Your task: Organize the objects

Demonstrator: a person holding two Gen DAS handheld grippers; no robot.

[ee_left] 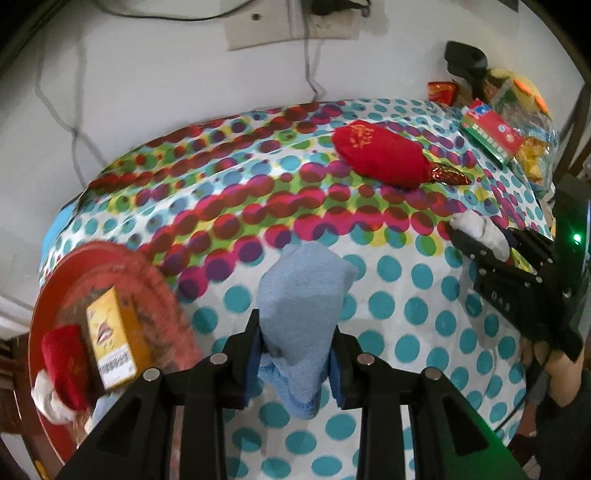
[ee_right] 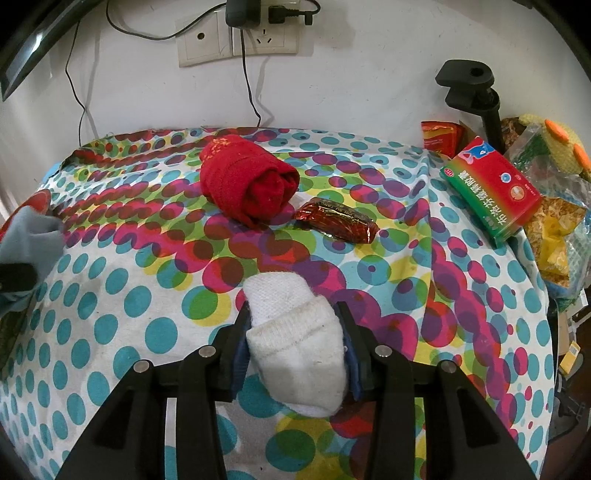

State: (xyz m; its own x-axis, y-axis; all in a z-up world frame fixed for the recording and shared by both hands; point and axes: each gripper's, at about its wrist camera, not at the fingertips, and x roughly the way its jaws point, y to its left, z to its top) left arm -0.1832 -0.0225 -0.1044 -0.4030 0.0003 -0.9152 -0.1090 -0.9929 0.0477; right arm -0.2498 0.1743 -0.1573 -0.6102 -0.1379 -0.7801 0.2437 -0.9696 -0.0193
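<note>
Here, each gripper clamps a rolled sock above the dotted tablecloth [ee_right: 110,314].
Lower left, red tray [ee_left: 51,295]; frame centre, left gripper [ee_left: 295,354] pinching blue sock [ee_left: 295,295], right gripper [ee_right: 295,343] pinching white sock [ee_right: 295,332]; upper middle, red sock [ee_right: 247,181].

1. A white wall [ee_right: 351,74] rises directly behind the table.
2. On that wall, above the table's far edge, sits a cream socket panel [ee_right: 236,40] with 2 plates side by side.
3. A black adapter [ee_right: 240,11] is plugged in at the panel's top, and thin black cables [ee_right: 247,81] hang from it down the wall to the table's back edge.
4. The table carries a cloth [ee_right: 129,295] printed with teal, magenta, green and yellow dots, draped over its right edge.
5. A black clamp stand [ee_right: 469,85] rises at the table's far right corner.
6. A dark frame edge [ee_right: 22,55] crosses the wall left of the panel.
</note>
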